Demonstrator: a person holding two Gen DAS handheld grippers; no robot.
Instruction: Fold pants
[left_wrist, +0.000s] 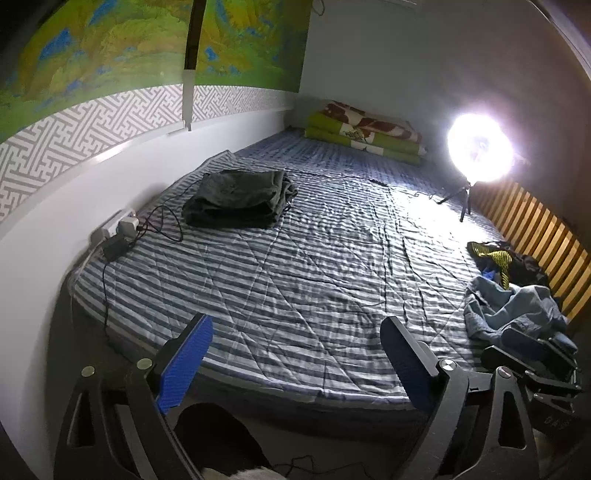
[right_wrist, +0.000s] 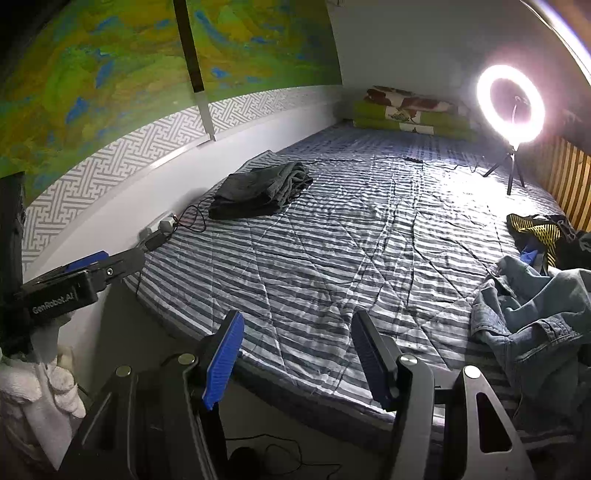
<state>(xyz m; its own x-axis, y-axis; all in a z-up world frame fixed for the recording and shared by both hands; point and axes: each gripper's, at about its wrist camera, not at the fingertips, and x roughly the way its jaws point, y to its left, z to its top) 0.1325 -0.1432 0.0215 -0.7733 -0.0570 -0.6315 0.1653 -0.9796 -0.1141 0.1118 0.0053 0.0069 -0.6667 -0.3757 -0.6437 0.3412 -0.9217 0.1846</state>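
Observation:
A crumpled pair of blue jeans (left_wrist: 513, 306) (right_wrist: 539, 317) lies at the right edge of the striped bed (left_wrist: 314, 258) (right_wrist: 332, 240). A folded dark pair of pants (left_wrist: 236, 199) (right_wrist: 258, 192) rests far left, near the wall. My left gripper (left_wrist: 295, 332) hovers over the bed's near edge, jaws wide open with only quilt between them. My right gripper (right_wrist: 298, 321) is also open and holds nothing, and the jeans lie just to its right. In the right wrist view the left gripper (right_wrist: 85, 269) shows at the left, held by a white-gloved hand (right_wrist: 40, 384).
A black and yellow garment (left_wrist: 498, 258) (right_wrist: 539, 232) lies beyond the jeans by a wooden slatted rail (left_wrist: 532, 229). A lit ring light on a tripod (left_wrist: 480, 147) (right_wrist: 511, 105) stands at the far right. Folded green bedding (left_wrist: 365, 136) sits at the far end. A power strip with cables (left_wrist: 122, 229) lies along the left wall.

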